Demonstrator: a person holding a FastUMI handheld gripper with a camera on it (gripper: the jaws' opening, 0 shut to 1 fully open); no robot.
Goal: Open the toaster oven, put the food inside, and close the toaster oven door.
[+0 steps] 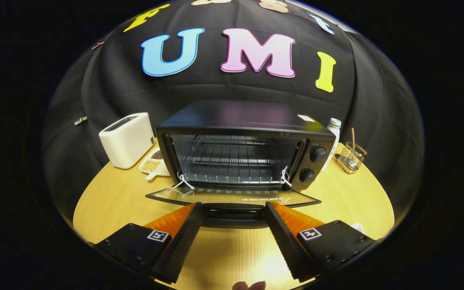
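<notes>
Gripper (234, 209) fingers are spread wide apart and grasp nothing; their tips sit at either end of the black handle (234, 211) on the lowered oven door, without pressing on it. Bare wood of the round light-wooden bench (107, 197) shows between the two fingers.

The black metal toaster oven (248, 141) stands near the middle of the bench, toward its far edge, just beyond the fingertips. Its glass door (232, 197) is folded fully down and lies roughly level, hinged at the base of the cavity by two thin wire stays. Inside, a wire rack (232, 161) spans the cavity and carries no visible food. Two round black knobs (312, 163) are stacked on the panel at the right side of the oven.

At the far left edge of the bench stands a white rectangular toaster (127, 139). Between it and the oven lies a small white dish (153, 163) holding what appears to be pale and dark grains or beans; the contents are too small to identify. Behind the right side of the oven stands a white bottle (334, 129). Toward the far right edge sits a small gold wire basket (351, 159) with a wooden stick standing in it. A fingertip (249, 285) of the person shows at the near edge, below the fingers.
</notes>
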